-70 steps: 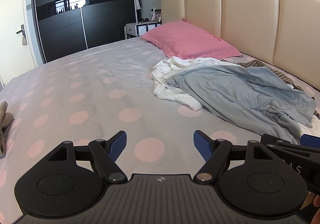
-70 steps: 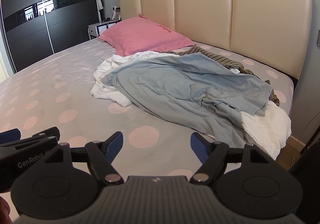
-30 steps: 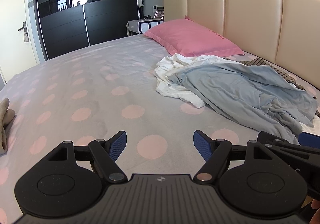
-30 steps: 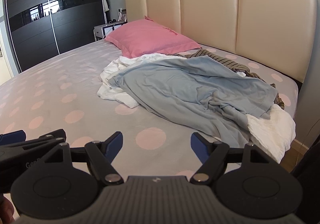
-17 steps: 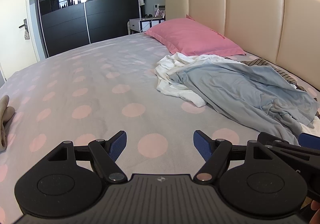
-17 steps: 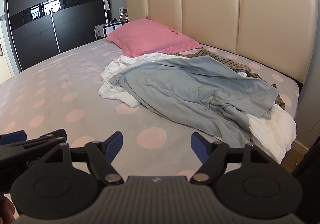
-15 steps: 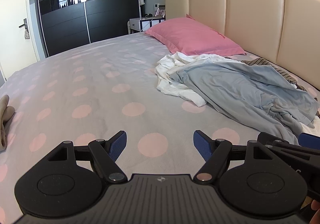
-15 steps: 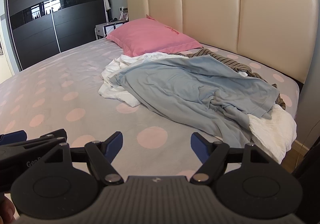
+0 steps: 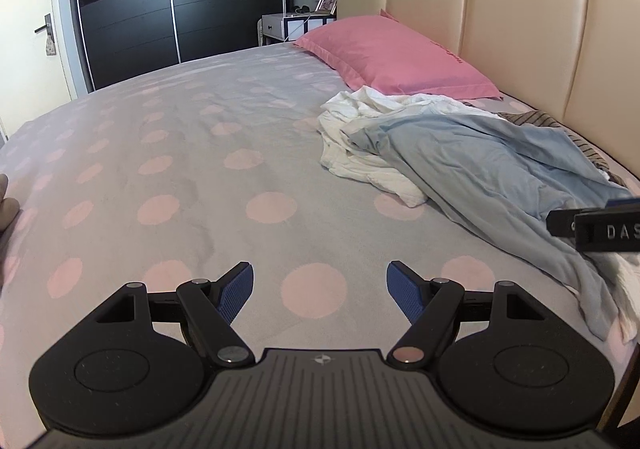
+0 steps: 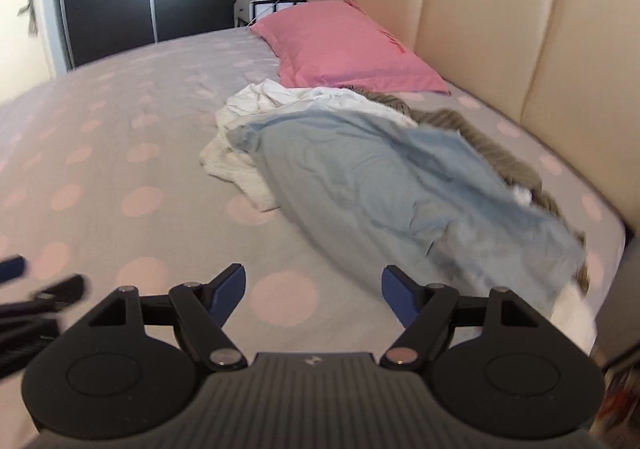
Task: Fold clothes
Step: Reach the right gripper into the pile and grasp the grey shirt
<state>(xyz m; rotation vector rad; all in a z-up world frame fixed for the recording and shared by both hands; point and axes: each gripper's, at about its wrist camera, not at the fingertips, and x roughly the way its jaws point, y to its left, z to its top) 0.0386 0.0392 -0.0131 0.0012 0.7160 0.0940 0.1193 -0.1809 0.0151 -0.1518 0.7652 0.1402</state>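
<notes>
Most of both views is filled by the bed (image 9: pixel 168 153), its grey sheet dotted with pink circles, with a padded cream headboard (image 9: pixel 520 9) along its far right edge. Dark sliding wardrobe doors (image 9: pixel 180 9) stand beyond the far side of the bed, and a small nightstand (image 9: pixel 288 25) sits by the headboard corner. A pink pillow (image 9: pixel 396 57) lies against the headboard. Just below it, towards the right edge of the bed, the clothes are heaped unfolded: a light blue garment (image 10: pixel 380 185) spread on top, a white garment (image 10: pixel 240 137) bunched under its left side, and a striped brown garment (image 10: pixel 488 145) showing along the headboard side. The left gripper (image 9: pixel 320 289) hovers over bare sheet, blue-padded fingers spread apart and empty. The right gripper (image 10: pixel 312 287) is likewise spread wide, holding nothing, near the blue garment's lower hem; this view is blurred.
</notes>
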